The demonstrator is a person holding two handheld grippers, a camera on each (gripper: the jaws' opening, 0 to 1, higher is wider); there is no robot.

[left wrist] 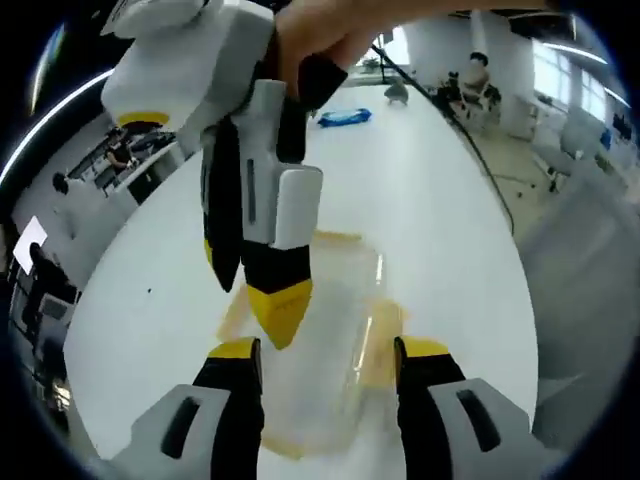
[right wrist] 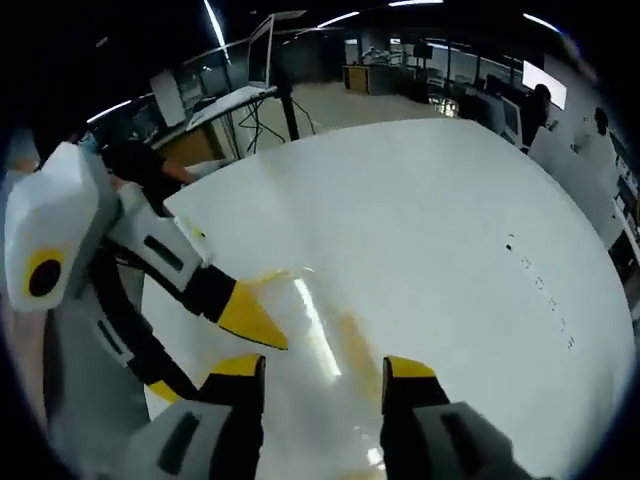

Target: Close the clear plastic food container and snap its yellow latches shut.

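— Jaws on both grippers spread open; left gripper (left wrist: 328, 350) straddles the clear container (left wrist: 320, 340) on the white table (left wrist: 430, 200).
— Right gripper (right wrist: 323, 365) should press squarely on the lid beside a yellow latch (left wrist: 385, 330), I'd say.

So I'm working over a big white worktop (left wrist: 450, 200), smooth and matte. The clear plastic container (left wrist: 330, 330) with yellow latches (left wrist: 385, 330) sits right on it, near my end. Way off at the far end there's a blue thing (left wrist: 345, 117) lying on the surface; can't tell what it is.
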